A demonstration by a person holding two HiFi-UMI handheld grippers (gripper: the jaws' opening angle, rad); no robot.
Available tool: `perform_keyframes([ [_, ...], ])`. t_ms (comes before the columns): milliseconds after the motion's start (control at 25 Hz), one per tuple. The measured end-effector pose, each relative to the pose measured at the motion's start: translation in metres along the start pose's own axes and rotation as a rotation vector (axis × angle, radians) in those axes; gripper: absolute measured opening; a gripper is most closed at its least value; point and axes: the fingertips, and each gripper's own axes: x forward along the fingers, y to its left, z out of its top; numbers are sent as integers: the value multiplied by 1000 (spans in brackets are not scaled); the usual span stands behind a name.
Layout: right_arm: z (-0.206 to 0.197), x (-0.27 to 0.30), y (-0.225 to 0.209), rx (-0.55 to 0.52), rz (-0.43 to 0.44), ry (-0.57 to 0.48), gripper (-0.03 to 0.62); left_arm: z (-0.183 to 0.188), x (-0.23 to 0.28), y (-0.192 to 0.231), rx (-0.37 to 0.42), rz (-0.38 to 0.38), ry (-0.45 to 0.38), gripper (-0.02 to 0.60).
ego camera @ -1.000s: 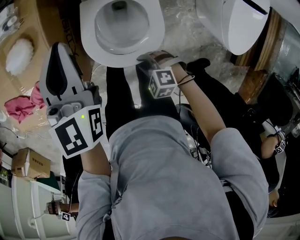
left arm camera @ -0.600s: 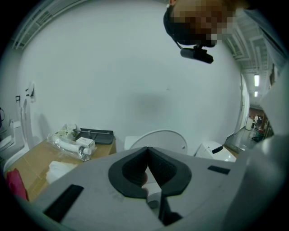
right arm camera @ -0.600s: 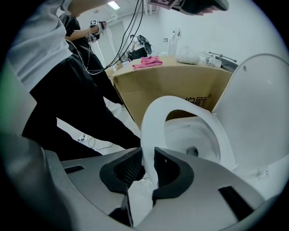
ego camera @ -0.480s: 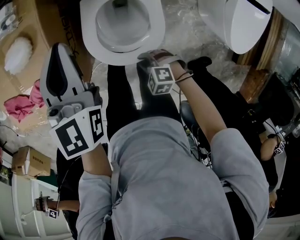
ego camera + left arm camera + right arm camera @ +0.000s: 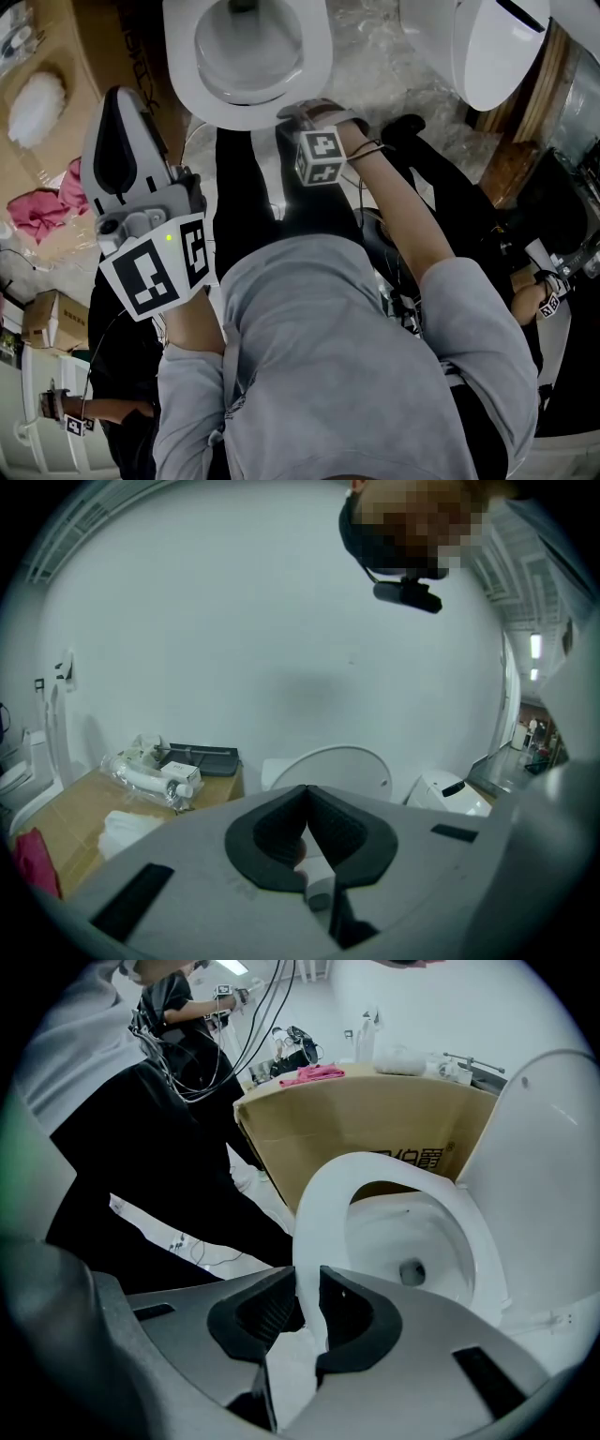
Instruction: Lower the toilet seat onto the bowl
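Right gripper (image 5: 307,1288): clenched on the front rim of the toilet seat (image 5: 321,1208). Its jaws have just been closing, and the white rim fills the gap with a pad against each face.
Left gripper (image 5: 307,795): pads pressed together with nothing between them. You hold it off to your left, well apart from the toilet, so it has no part in the hold.
Toilet seat: a white ring hinged at the back. It lies low over the bowl (image 5: 412,1237) with its front edge in your right jaws, and from here it does not look fully settled. The lid (image 5: 548,1147) stands upright behind it.
Weight: probably moderate. It is a rigid moulded ring, and the hinge carries the back, so you bear only the front.
Stiffness: it should not flex, so one grip at the front ought to steer the whole ring.
Surface: glossy and smooth — likely slippery between the pads, so keep firm pressure and pull straight, without twisting.
Where to hold: the front middle of the rim, farthest from the hinge, where you have it now. That spot gives the most control for the least force.
Fragility: letting it drop could crack the seat or strain the hinge, so ease it down.
Watch for: the lower pad may get pinched between seat and bowl — let go just before they meet.
Nearby: a cardboard box (image 5: 375,1124) stands just beside the bowl, clear of the seat's swing.
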Motion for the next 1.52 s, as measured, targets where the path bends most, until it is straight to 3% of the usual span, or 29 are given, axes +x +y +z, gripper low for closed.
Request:
perform_keyframes([
  [400, -4, 9, 2, 12, 14, 8, 59, -4, 3, 0, -1, 1, 8, 0],
  [480, -4, 10, 1, 13, 6, 10, 40, -5, 3, 1, -2, -1, 9, 0],
  [520, -5, 9, -1, 15, -6, 12, -2, -5, 3, 1, -2, -2, 9, 0],
  [680, -12, 2, -18, 52, -42, 21, -2, -2, 4, 3, -1, 0, 6, 0],
  [1000, -10, -24, -49, 67, -122, 18, -2, 20, -3, -1, 7, -6, -27, 0],
  [1520, 26, -81, -69, 109, -200, -63, -2, 65, -5, -5, 15, -14, -81, 0],
])
